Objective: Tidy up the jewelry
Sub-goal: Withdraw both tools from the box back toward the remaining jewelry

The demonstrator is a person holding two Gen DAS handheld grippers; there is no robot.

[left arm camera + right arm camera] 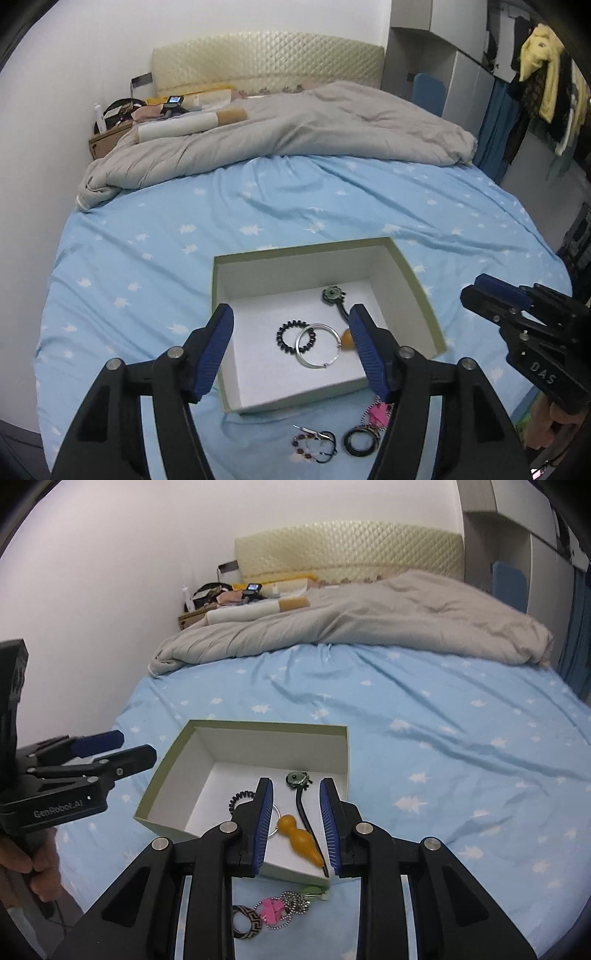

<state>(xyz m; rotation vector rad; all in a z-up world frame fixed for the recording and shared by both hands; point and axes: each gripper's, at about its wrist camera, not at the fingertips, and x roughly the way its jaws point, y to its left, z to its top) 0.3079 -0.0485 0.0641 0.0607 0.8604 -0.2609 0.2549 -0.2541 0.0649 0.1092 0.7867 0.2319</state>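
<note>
My left gripper has its jaws spread wide with nothing between them, hanging above the box that sits on the bed. In this left wrist view I see a black coil band, a silver bangle overlapping it, and a dark green pendant already lying inside the box. On the sheet in front of the box a beaded bracelet, a dark ring and a pink charm are not yet put away. In the right wrist view my right gripper has its jaws partly apart and empty, over the box's near corner where an orange gourd charm lies. I judge about half the jewelry is stowed, with the loose pieces left to gather.
</note>
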